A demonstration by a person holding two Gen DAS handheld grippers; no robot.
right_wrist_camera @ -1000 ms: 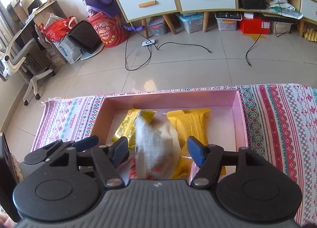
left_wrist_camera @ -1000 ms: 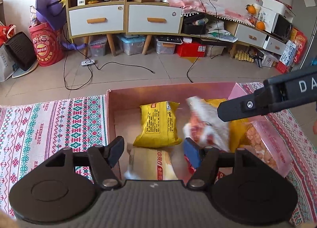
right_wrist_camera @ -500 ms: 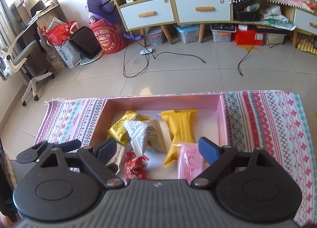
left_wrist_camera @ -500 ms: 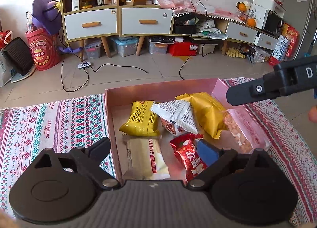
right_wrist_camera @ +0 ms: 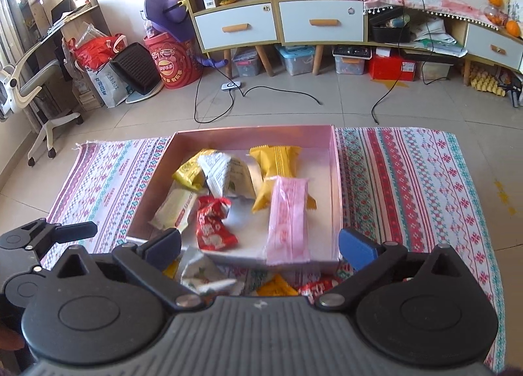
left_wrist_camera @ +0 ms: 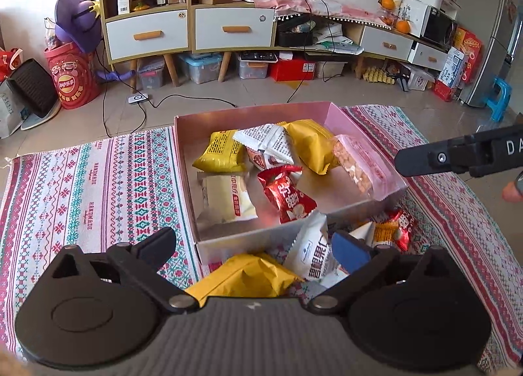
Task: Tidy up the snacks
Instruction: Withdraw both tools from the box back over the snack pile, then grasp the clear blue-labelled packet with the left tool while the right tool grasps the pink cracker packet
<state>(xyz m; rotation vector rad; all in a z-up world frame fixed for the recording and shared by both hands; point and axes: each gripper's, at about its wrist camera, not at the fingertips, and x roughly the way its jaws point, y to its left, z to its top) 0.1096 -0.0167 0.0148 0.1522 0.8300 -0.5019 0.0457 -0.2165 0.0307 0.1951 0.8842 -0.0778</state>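
Pink box (left_wrist_camera: 354,121) holds six snack packets (left_wrist_camera: 287,197).

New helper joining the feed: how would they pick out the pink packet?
Find the pink box on the patterned cloth. The pink packet lies by its right wall, one end overhanging the near rim. It alone is long and translucent pink.

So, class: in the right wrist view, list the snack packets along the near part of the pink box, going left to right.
Cream packet → red packet → pink packet.
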